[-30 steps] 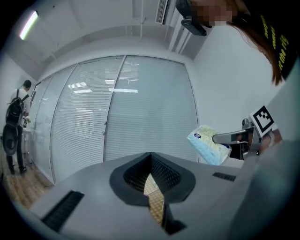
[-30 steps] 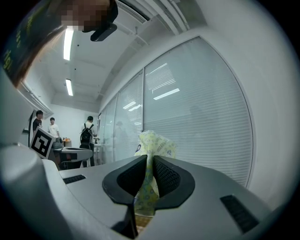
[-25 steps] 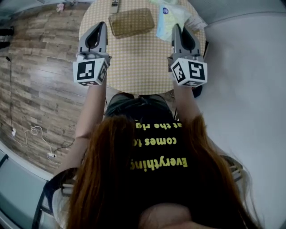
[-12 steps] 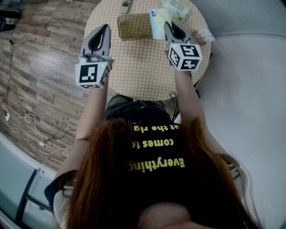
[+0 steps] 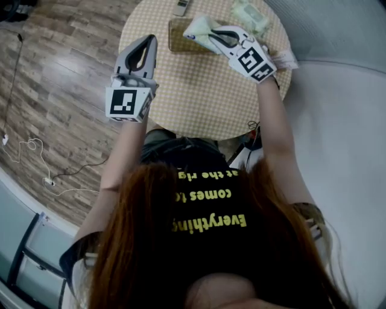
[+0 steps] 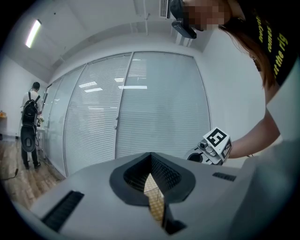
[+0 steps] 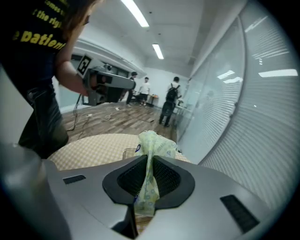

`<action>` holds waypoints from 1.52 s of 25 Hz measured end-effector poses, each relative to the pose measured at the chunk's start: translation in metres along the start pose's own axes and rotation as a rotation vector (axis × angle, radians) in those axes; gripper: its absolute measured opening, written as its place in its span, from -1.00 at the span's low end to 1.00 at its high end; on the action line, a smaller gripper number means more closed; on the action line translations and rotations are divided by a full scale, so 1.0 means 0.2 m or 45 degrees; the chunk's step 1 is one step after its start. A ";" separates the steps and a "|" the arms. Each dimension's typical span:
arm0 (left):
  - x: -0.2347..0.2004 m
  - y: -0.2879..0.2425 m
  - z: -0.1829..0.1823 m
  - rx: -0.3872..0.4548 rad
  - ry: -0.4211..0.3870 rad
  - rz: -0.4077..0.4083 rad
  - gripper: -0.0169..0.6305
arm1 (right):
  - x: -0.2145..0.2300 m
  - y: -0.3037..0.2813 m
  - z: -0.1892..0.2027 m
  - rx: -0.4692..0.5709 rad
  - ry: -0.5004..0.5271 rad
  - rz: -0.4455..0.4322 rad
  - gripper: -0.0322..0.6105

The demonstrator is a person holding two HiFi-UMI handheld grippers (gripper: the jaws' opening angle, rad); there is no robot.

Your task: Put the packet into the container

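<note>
1. Left claw (image 5: pixel 148 40): held over the near left part of the table (image 5: pixel 199 96). Its jaws are together at the tips with nothing between them.
2. Right claw (image 5: pixel 212 36): over the far middle of the table, jaws clamped on the packet (image 5: pixel 198 26). The packet is pale green and crumpled, and it stands on edge between the pads with its top past the tips.
3. Container (image 5: pixel 178 43): a brown, shallow rectangle on the far part of the table. The packet hangs at its right end. Whether the two touch cannot be told.
4. Table: round, under a tan checked cloth. The near half of the top is bare.
5. Far rim of the table: a small dark remote (image 5: pixel 181 7) and a second pale green packet (image 5: pixel 250 15). At the right rim there is a white paper (image 5: pixel 287 58).
6. Left of the table: wooden plank floor (image 5: pixel 54 90), with loose cables (image 5: pixel 36 163) lying well apart from the table.
7. Right of the table: a pale, plain floor (image 5: pixel 338 121).
8. Beyond the table: a glass wall with blinds (image 6: pixel 140 108), ceiling strip lights and standing people (image 7: pixel 168 103) far down the room.
</note>
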State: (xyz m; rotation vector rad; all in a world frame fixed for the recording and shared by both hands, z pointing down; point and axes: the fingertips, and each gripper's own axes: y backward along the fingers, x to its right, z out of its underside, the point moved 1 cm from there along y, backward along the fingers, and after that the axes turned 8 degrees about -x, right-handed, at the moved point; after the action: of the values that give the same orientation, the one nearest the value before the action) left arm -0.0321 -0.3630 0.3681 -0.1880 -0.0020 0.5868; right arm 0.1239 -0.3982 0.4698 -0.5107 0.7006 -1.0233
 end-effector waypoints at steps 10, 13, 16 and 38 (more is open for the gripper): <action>-0.02 0.02 0.04 -0.034 0.016 -0.037 -0.95 | -0.05 -0.19 0.01 -0.057 0.280 -0.202 -0.72; -0.03 0.01 0.05 -0.040 0.028 -0.052 -0.95 | -0.06 -0.30 0.08 -0.087 0.312 -0.263 -0.72; -0.03 0.03 0.07 -0.043 0.037 -0.068 -0.95 | -0.09 -0.42 0.19 -0.122 0.299 -0.315 -0.72; -0.03 0.05 0.10 -0.083 0.001 -0.093 -0.95 | -0.19 -0.59 0.37 -0.201 0.306 -0.469 -0.71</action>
State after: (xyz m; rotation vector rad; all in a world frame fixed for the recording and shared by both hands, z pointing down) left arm -0.0441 -0.3555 0.3872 -0.2500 -0.0274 0.5139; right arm 0.0971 -0.4113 0.6106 -0.6771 0.9267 -1.3970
